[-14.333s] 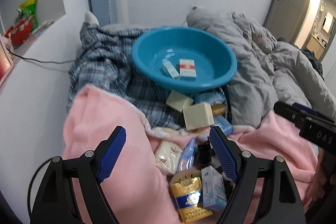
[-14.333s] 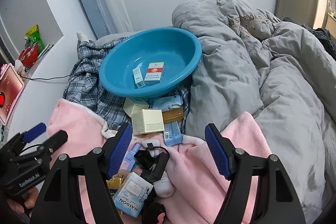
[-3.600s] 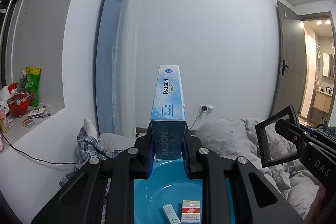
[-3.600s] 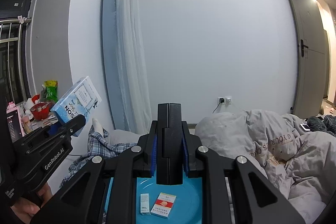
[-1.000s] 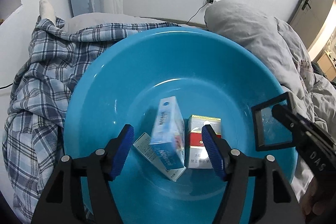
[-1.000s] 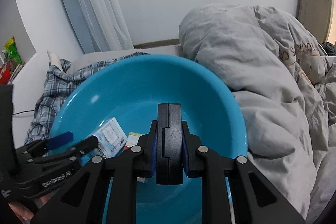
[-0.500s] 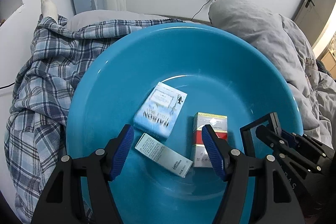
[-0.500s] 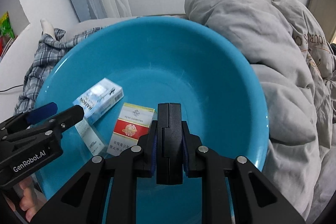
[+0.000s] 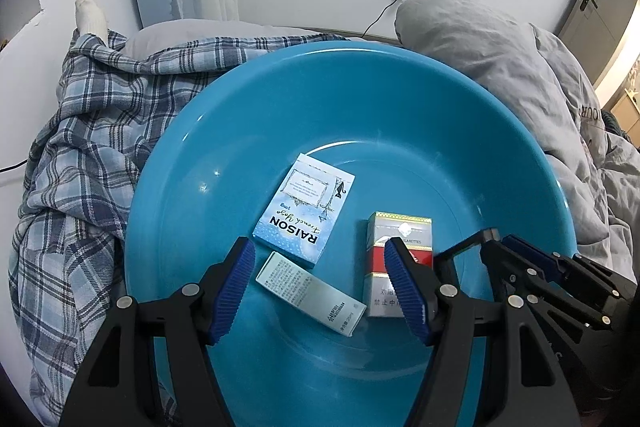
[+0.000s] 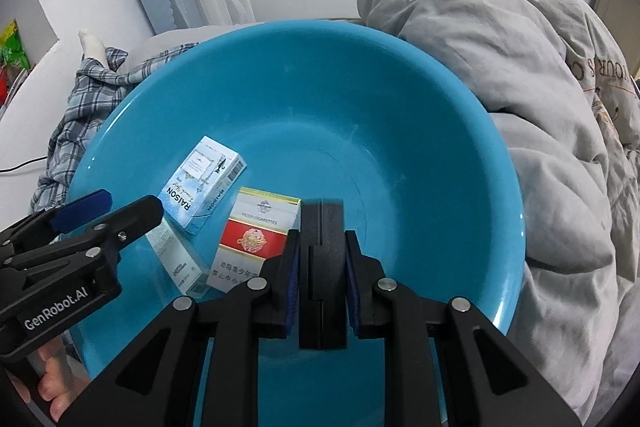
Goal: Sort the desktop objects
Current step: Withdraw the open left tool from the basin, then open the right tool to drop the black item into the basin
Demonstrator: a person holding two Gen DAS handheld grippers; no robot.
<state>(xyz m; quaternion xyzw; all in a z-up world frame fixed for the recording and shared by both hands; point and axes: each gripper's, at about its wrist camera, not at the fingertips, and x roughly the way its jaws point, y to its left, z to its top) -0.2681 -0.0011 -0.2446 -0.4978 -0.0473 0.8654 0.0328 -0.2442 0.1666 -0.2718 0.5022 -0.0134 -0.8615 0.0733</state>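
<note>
Left wrist view looks down into a blue basin (image 9: pixel 248 131) that sits on a bed, with a plaid blanket (image 9: pixel 80 147) on its left and a grey duvet (image 9: pixel 520 75) on its right. The left gripper (image 9: pixel 320 279) hovers over the near part of the basin floor with its jaws apart and nothing between the pads. Three packs lie flat in the basin: a pale blue RAISON cigarette pack (image 9: pixel 306 213) nearest the centre, a slim grey-white box (image 9: pixel 310 293) just in front of it, touching its near corner, and a red-and-white cigarette pack (image 9: pixel 396 247) to the right, partly behind the gripper's right finger. From the right wrist camera, the right gripper (image 10: pixel 322 267) is clamped on a flat black object (image 10: pixel 322 247) standing upright between its pads, held above the basin just right of the red-and-white pack. What the black object is cannot be told.
</note>
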